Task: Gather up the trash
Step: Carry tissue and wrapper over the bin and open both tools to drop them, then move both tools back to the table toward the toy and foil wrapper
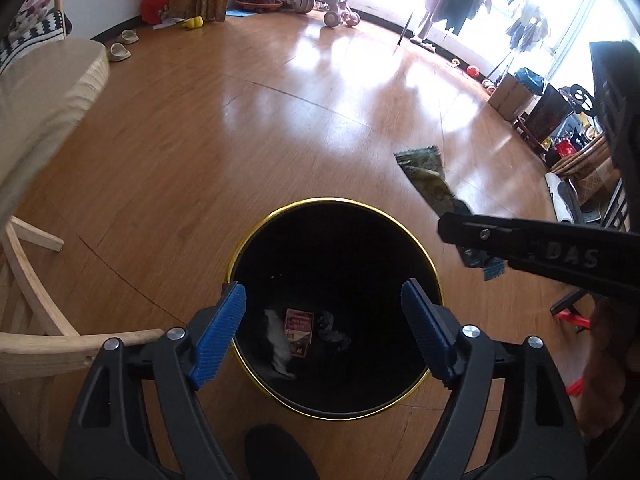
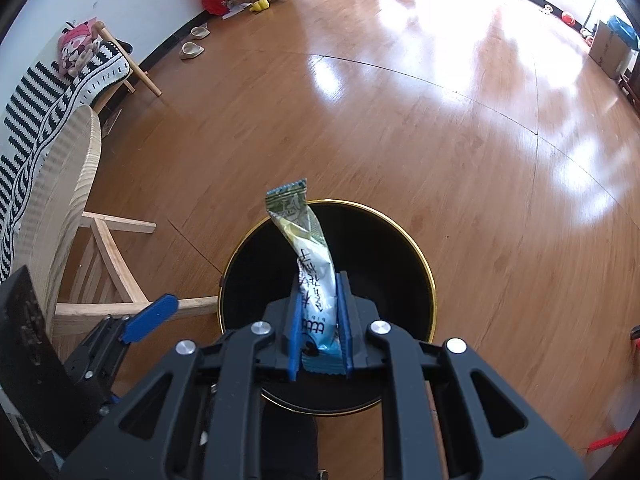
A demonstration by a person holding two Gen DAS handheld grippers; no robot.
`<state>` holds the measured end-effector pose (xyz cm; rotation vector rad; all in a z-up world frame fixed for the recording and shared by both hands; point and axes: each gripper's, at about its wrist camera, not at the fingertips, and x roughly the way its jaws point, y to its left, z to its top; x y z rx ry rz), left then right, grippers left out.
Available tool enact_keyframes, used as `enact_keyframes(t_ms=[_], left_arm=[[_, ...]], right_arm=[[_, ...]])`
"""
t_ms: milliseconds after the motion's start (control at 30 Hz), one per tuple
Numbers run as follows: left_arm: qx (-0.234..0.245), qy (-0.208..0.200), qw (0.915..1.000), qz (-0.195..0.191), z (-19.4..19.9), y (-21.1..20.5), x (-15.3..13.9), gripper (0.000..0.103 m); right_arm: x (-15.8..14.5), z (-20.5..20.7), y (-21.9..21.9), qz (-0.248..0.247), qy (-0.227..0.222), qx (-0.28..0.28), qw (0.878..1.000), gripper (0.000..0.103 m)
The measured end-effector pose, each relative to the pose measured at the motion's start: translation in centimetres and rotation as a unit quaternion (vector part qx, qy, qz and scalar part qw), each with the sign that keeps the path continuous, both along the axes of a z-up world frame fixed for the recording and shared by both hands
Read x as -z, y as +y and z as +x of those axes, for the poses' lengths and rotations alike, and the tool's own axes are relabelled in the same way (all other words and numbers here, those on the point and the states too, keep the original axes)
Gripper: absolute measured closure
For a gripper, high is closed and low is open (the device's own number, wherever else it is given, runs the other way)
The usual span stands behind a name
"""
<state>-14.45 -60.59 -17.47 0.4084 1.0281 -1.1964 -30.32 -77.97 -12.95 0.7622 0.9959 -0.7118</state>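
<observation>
While left gripper point(image 1: 324, 320) fingers gape over bin point(image 1: 280, 212) rim, right gripper point(image 2: 320, 320) fingers pinch wrapper point(image 2: 308, 240).

Glossy orange-brown wooden plank floor point(image 2: 400, 128), bearing round black gold-rimmed waste bin point(image 2: 430, 276) at lower centre, pale wooden table point(image 2: 76, 184) at left.

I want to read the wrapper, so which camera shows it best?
The right wrist view: the wrapper faces the camera, print showing, pinched in the right tool. The left wrist view shows it sideways and darker.
</observation>
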Motion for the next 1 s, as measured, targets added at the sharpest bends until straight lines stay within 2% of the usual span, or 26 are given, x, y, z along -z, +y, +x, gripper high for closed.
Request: enact_keyframes(t_ms=[100, 133, 200, 233, 367, 500, 667, 800, 867, 900, 1000], left_arm=[[-0.004, -0.004, 1.0, -0.008, 0.2, 0.7, -1.2, 0.018], [-0.002, -0.009, 0.9999, -0.01, 0.1, 1.1, -1.8, 0.017], [0.002, -0.019, 0.9997, -0.012, 0.0, 1.9, -2.7, 0.013], [0.003, -0.026, 0.9996, -0.014, 0.0, 2.4, -3.2, 0.013], [0.004, -0.047, 0.9988, -0.013, 0.2, 4.7, -5.5, 0.012], [-0.005, -0.07, 0.9972, -0.025, 1.0, 8.9, -9.0, 0.011], [-0.072, -0.084, 0.993, -0.043, 4.6, 17.0, -13.2, 0.008], [-0.156, -0.099, 0.982, -0.038, 8.4, 25.0, -15.0, 0.007], [-0.21, -0.101, 0.972, -0.028, 10.9, 29.5, -15.8, 0.007], [-0.236, -0.101, 0.9661, -0.025, 11.9, 31.7, -16.0, 0.007], [-0.319, -0.111, 0.9411, -0.013, 14.8, 39.2, -16.5, 0.007]], right_arm=[[-0.2, 0.2, 0.2, -0.005, 0.007, 0.0, 1.0, 0.087], [-0.3, 0.2, 0.3, -0.007, 0.007, 0.001, 1.0, 0.083], [-0.7, 0.3, 0.4, -0.014, 0.007, 0.006, 1.0, 0.055], [-1.1, 0.2, 0.6, -0.021, 0.001, 0.009, 1.0, 0.036], [-2.3, 0.7, 1.6, -0.032, -0.011, 0.009, 0.999, 0.035], [-4.4, 2.2, 3.4, -0.043, -0.033, -0.002, 0.999, 0.035], [-7.9, 7.5, 8.9, -0.077, -0.057, -0.069, 0.993, 0.03], [-10.6, 12.8, 15.2, -0.098, -0.08, -0.148, 0.981, 0.027], [-11.7, 15.5, 18.8, -0.104, -0.093, -0.189, 0.972, 0.026], [-12.4, 17.2, 21.2, -0.106, -0.101, -0.215, 0.966, 0.026], [-13.6, 21.5, 27.5, -0.109, -0.115, -0.284, 0.946, 0.027]])
